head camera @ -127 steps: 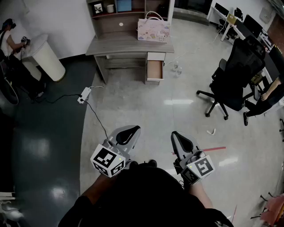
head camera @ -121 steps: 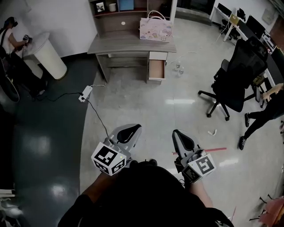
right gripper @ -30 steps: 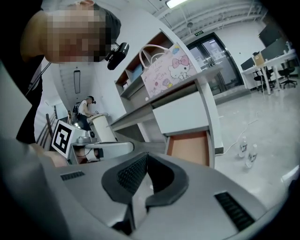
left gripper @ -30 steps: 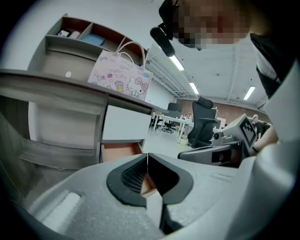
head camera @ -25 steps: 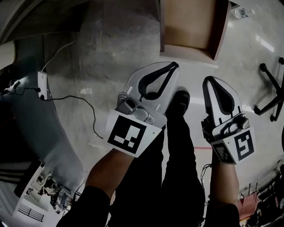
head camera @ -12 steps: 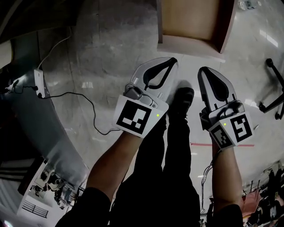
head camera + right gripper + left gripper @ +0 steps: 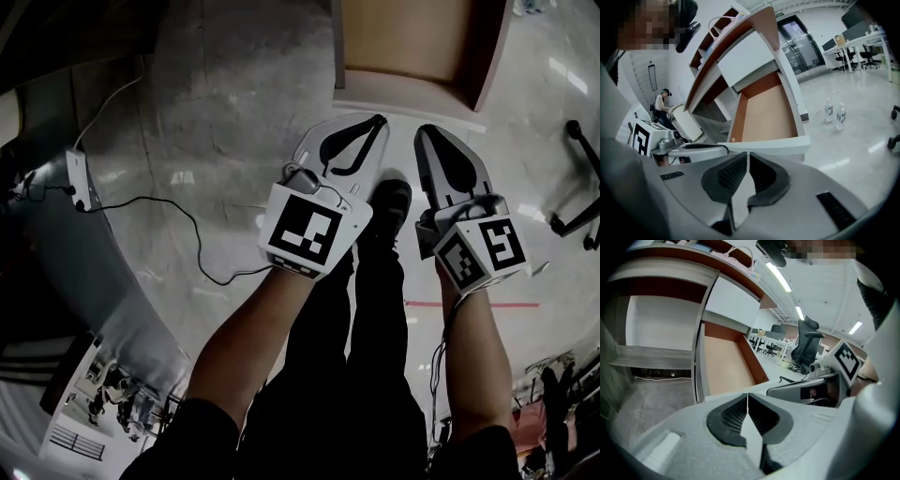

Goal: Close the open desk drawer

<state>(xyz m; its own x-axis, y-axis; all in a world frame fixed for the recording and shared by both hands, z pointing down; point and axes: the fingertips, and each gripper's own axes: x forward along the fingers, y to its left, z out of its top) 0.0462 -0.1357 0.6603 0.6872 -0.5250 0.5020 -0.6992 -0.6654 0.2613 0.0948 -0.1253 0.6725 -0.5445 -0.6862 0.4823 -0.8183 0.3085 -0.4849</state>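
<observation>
The open desk drawer [image 7: 405, 42] juts out at the top of the head view, brown wood inside and bare, with a white front panel [image 7: 403, 101]. My left gripper [image 7: 378, 120] is shut and holds nothing; its tip hangs just short of the front panel. My right gripper [image 7: 422, 131] is beside it, shut and likewise holding nothing, also just short of the panel. In the left gripper view the drawer [image 7: 723, 363] lies right beyond the shut gripper [image 7: 748, 394]. In the right gripper view the front panel [image 7: 765, 146] stands directly ahead of the shut gripper [image 7: 747, 153].
A power strip [image 7: 79, 178] with a black cable [image 7: 192, 230] lies on the floor at left. An office chair's base [image 7: 583, 178] is at right. Two bottles [image 7: 834, 112] stand on the floor past the drawer. A red tape line [image 7: 469, 304] marks the floor.
The person has walked from across the room up to the desk. In the last second both shut grippers have moved forward, close to the drawer's white front.
</observation>
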